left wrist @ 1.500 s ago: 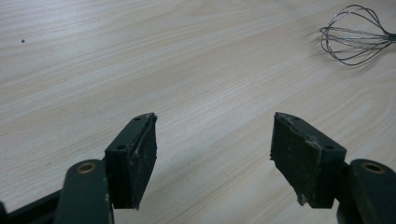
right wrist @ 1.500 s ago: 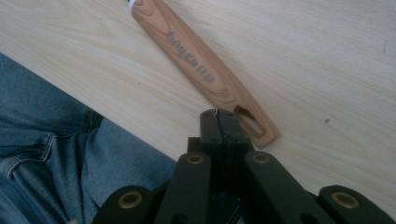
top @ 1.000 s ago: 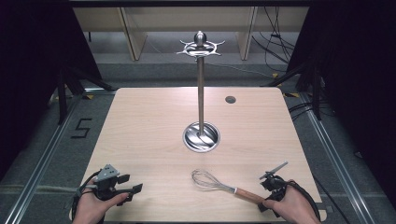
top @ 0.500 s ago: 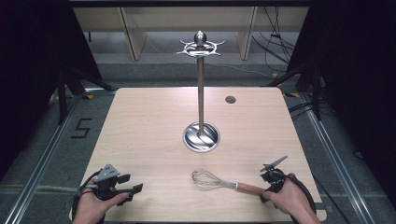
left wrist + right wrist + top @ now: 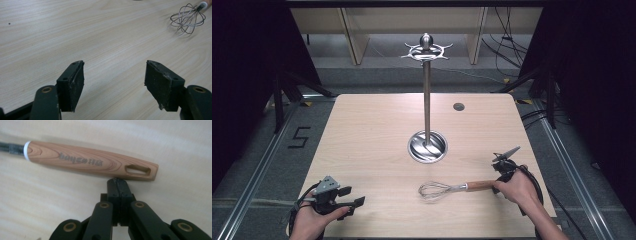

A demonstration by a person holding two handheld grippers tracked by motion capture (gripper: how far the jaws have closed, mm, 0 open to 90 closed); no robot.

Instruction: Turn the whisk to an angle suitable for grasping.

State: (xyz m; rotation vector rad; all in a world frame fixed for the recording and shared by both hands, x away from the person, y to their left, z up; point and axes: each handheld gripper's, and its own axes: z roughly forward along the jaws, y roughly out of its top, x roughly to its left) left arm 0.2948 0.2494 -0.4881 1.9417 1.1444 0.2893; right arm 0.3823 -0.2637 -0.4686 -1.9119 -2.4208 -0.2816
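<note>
A whisk [image 5: 447, 190] with a wire head and a wooden handle [image 5: 87, 161] lies flat near the table's front right. My right gripper [image 5: 116, 181] is shut with nothing between its jaws. Its closed tip touches the side of the handle close to the slotted end. In the high view a hand holds this right gripper [image 5: 497, 186] at the handle's right end. My left gripper [image 5: 353, 196] rests at the front left and is open. Between its two black pads [image 5: 72, 85] there is only bare wood. The whisk's wire head [image 5: 188, 17] shows far off at the upper right of that view.
A metal utensil stand [image 5: 427, 146] with a round base, a tall pole and a hooked crown [image 5: 426, 50] stands at the middle of the wooden table [image 5: 372, 130]. A small dark round plug [image 5: 458, 106] sits at the back right. Dark frames and cables flank the table.
My right hand has moved away from the front edge, and the whisk's handle end has swung with it, so the whisk now lies nearly level across the table. The left gripper has not moved.
</note>
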